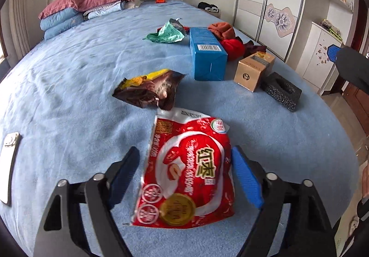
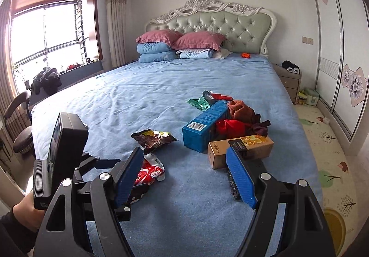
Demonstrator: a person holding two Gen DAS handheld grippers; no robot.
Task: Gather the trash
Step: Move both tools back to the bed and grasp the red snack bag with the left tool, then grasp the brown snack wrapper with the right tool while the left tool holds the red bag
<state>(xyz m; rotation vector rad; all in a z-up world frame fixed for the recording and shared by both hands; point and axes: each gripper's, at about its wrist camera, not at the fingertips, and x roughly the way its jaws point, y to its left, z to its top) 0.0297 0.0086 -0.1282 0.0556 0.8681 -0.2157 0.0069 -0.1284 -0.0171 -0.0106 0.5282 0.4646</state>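
Note:
A red snack bag (image 1: 186, 173) lies flat on the blue bed (image 1: 69, 86). My left gripper (image 1: 185, 160) is open with its jaws on either side of the bag, not closed on it. Farther on lie a brown and yellow wrapper (image 1: 150, 90), a green wrapper (image 1: 168, 33), a blue carton (image 1: 206, 53), a tan box (image 1: 253, 70) and a black foam block (image 1: 282, 90). My right gripper (image 2: 184, 164) is open and empty above the bed. In its view the red bag (image 2: 150, 172) is partly hidden behind the left gripper, and the tan box (image 2: 239, 148) sits just beyond the right finger.
A phone (image 1: 9, 162) lies at the bed's left edge. Red and brown clothes (image 1: 230, 37) are heaped behind the blue carton. Pillows and folded quilts (image 2: 175, 46) are by the headboard. A wardrobe (image 2: 341, 49) and play mat (image 2: 322, 153) are on the right, a chair (image 2: 20, 123) on the left.

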